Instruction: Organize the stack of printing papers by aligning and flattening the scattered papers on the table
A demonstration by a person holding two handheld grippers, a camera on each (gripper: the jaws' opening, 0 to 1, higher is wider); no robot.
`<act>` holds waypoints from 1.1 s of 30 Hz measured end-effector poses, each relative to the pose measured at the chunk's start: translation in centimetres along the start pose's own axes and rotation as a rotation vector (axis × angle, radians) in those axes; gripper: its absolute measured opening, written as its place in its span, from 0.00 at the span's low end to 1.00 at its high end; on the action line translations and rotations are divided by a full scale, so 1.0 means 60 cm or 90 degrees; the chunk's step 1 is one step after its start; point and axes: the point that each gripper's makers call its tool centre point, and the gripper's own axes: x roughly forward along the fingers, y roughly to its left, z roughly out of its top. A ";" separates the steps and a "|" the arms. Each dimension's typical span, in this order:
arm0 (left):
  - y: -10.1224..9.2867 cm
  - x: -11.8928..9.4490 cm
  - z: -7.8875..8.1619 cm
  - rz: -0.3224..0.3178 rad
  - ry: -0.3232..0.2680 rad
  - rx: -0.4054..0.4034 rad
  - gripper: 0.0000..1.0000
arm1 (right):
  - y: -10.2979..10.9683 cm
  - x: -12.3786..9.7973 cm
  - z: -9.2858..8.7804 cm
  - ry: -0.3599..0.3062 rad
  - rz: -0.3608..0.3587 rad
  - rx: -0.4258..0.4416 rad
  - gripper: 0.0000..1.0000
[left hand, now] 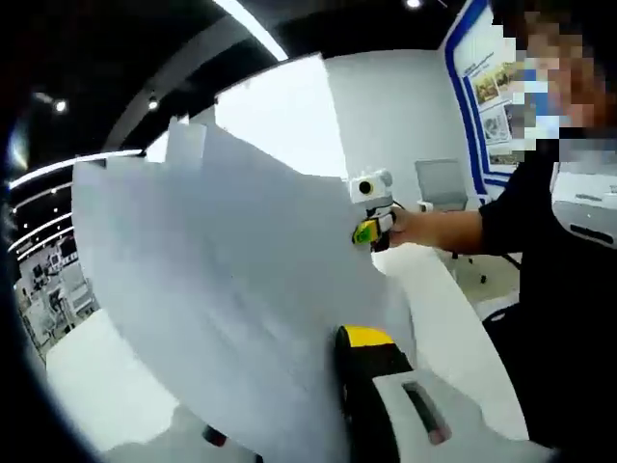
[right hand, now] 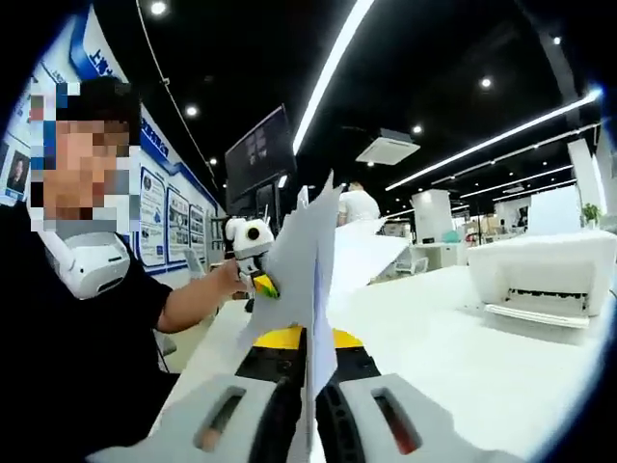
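A stack of white printing papers (left hand: pixel 231 280) is lifted upright off the white table (left hand: pixel 443 299), its sheets fanned and uneven along the top edge. My left gripper (left hand: pixel 339 340) holds the near lower edge; one yellow-tipped jaw shows and the sheets hide the other. My right gripper (left hand: pixel 372 230) grips the far edge. In the right gripper view the papers (right hand: pixel 316 260) stand edge-on between my right gripper's (right hand: pixel 310 352) two closed jaws. The left gripper (right hand: pixel 262 284), held by the person's hand, pinches the opposite edge above the table (right hand: pixel 434 338).
A white printer (right hand: pixel 545 275) sits on the table to the right of the papers. The person in black (right hand: pixel 77 328) stands close at the table's side. A grey chair (left hand: pixel 439 183) and display boards (left hand: pixel 492 96) stand behind; another person (right hand: pixel 358 204) stands far back.
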 end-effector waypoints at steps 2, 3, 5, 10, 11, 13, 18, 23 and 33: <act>0.006 -0.003 0.011 0.016 0.001 0.021 0.16 | 0.002 0.000 0.012 -0.006 0.002 -0.002 0.00; 0.008 -0.005 0.016 0.019 0.001 0.026 0.16 | 0.003 0.002 0.019 -0.008 -0.002 -0.021 0.00; 0.013 -0.009 0.027 0.025 -0.004 0.033 0.17 | 0.004 0.001 0.034 -0.015 -0.010 -0.047 0.00; 0.012 -0.012 0.029 0.031 -0.038 -0.005 0.29 | 0.010 -0.009 0.061 -0.053 -0.022 -0.083 0.00; 0.010 -0.010 0.023 0.032 -0.040 -0.011 0.31 | 0.011 -0.009 0.062 -0.057 -0.024 -0.084 0.00; 0.003 -0.005 0.007 0.032 -0.047 -0.030 0.37 | 0.013 -0.010 0.065 -0.067 -0.023 -0.082 0.00; -0.014 -0.012 -0.011 0.027 -0.134 -0.121 0.47 | 0.016 -0.014 0.073 -0.088 -0.019 -0.077 0.00; -0.020 -0.009 -0.037 0.025 -0.162 -0.163 0.44 | 0.020 -0.014 0.080 -0.110 -0.010 -0.047 0.00; 0.004 -0.029 -0.008 0.035 -0.238 -0.171 0.16 | 0.035 -0.014 0.084 -0.119 0.003 -0.034 0.00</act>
